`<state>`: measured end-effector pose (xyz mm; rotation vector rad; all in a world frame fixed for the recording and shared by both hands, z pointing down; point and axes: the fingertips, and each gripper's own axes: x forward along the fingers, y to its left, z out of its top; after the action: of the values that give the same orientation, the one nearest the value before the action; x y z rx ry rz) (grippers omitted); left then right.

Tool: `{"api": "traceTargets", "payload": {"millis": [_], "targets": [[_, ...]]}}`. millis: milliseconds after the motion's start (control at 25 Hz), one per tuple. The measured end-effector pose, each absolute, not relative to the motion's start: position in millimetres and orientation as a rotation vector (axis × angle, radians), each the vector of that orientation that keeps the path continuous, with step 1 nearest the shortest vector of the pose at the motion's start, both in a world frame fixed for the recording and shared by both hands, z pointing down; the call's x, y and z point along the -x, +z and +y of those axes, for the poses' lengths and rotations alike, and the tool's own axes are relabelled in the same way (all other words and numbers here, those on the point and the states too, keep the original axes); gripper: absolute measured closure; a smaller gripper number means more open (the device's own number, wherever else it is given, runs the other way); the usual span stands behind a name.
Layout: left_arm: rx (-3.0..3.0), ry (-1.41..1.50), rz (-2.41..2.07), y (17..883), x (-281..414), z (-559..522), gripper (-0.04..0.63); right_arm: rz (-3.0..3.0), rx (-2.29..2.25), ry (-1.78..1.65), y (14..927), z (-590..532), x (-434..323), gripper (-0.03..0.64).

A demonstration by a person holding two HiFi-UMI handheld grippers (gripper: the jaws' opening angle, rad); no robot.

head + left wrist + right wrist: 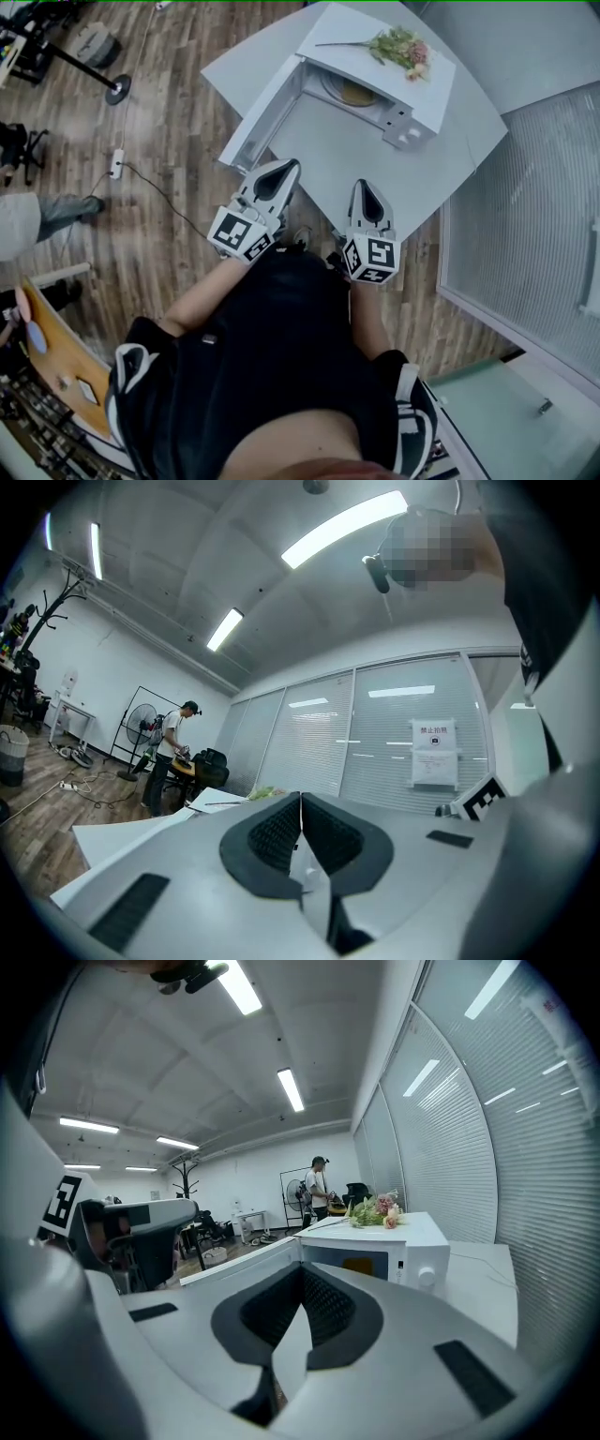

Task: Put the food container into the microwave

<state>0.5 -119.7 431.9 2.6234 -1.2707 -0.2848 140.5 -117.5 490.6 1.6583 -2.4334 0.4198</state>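
Ahead of both grippers, microwave: white, on the pale table, well beyond the jaw tips; neither gripper touches it.
Microwave door: swung fully open, on the left gripper's side of the cavity.
Food container: a yellow-orange item sits inside the cavity on the round plate. It looks like the container, but it is too small to make out more. It is well apart from both grippers.
Flowers: a small bunch lying on the microwave's top, past the cavity from the grippers.
Left gripper: jaws pressed together, nothing between them. Held close to the person's body at the table's near edge, pointing toward the door.
Right gripper: jaws likewise closed on nothing. It sits just beside the left gripper, over the table's near edge, aimed at the open cavity.
Marker cubes: at each gripper's rear, nearest the body.
Beyond the left gripper: glass wall with blinds and a posted sheet.
Far off to its left: a person at a desk, next to a standing fan.
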Motion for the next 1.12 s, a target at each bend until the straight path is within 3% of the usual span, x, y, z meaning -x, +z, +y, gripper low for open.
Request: {"api": "traceTargets", "payload": {"millis": [1120], "targets": [[-2.639,-0.316,-1.227,428,25,-116,0.572,-2.416,-1.745,0.416,477,-111,-117,0.592]]}}
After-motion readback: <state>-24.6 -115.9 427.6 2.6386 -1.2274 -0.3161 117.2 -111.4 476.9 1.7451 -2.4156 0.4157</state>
